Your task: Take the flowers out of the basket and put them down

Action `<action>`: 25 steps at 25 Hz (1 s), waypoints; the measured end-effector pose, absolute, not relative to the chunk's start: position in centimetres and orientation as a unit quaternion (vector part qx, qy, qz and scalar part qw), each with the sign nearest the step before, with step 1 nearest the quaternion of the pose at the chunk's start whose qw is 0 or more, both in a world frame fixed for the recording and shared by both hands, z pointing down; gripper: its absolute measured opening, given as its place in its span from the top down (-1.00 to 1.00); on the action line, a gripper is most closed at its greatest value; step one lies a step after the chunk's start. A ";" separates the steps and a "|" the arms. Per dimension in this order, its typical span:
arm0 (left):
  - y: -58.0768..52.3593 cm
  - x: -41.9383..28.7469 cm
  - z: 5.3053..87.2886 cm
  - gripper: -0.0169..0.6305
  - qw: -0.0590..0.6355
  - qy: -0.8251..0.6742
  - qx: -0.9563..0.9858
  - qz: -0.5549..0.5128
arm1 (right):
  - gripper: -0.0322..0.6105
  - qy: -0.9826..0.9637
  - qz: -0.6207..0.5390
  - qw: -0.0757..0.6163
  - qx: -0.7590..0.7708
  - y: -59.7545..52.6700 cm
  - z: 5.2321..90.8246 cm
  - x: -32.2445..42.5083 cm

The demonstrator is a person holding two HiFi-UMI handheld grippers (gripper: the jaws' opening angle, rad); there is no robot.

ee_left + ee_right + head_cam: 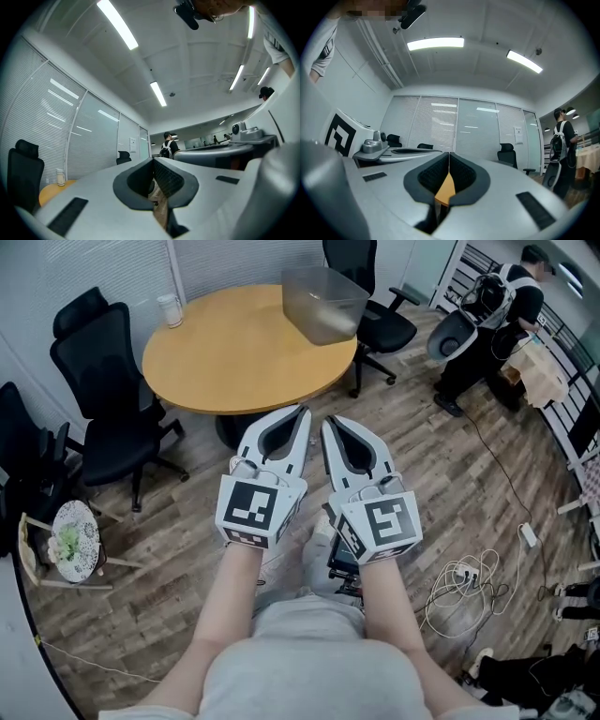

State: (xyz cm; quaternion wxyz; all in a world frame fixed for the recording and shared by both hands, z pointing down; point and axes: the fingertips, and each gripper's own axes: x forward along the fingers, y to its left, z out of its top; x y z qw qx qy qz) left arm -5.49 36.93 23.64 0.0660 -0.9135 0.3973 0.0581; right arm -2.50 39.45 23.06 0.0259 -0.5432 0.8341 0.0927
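Fingers [281, 442] on the left gripper [300, 412] and right gripper [328, 422] are pressing together, gripping nothing, and pointing toward the round counter [234, 362]. What looks like the basket [91, 521] of flowers [67, 544] is sitting low, well off leftward, nearer the left gripper.

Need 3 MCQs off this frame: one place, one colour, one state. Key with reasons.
1. Where is the clear bin?
A. on the round table
B. on the floor
C. on a chair

2. What colour is the top of the round table?
A. white
B. orange-brown
C. black

3. How do the right gripper's jaws stand?
A. wide apart
B. shut on a flower
C. shut, nothing held

Key: 1 A, the head view shows it at the table's far edge. 2 B, the top looks like warm wood. 3 C, the tips meet with nothing between them.
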 end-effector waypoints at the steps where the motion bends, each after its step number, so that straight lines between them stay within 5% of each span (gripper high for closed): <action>1: 36.2 -5.4 23.7 0.94 0.067 0.400 -0.912 0.058 | 0.82 0.835 0.094 0.024 -0.542 38.8 23.1 -2.3; 25: 16.0 2.4 24.0 0.94 0.066 0.424 -0.902 0.043 | 0.82 0.854 0.095 0.017 -0.511 18.3 22.9 6.0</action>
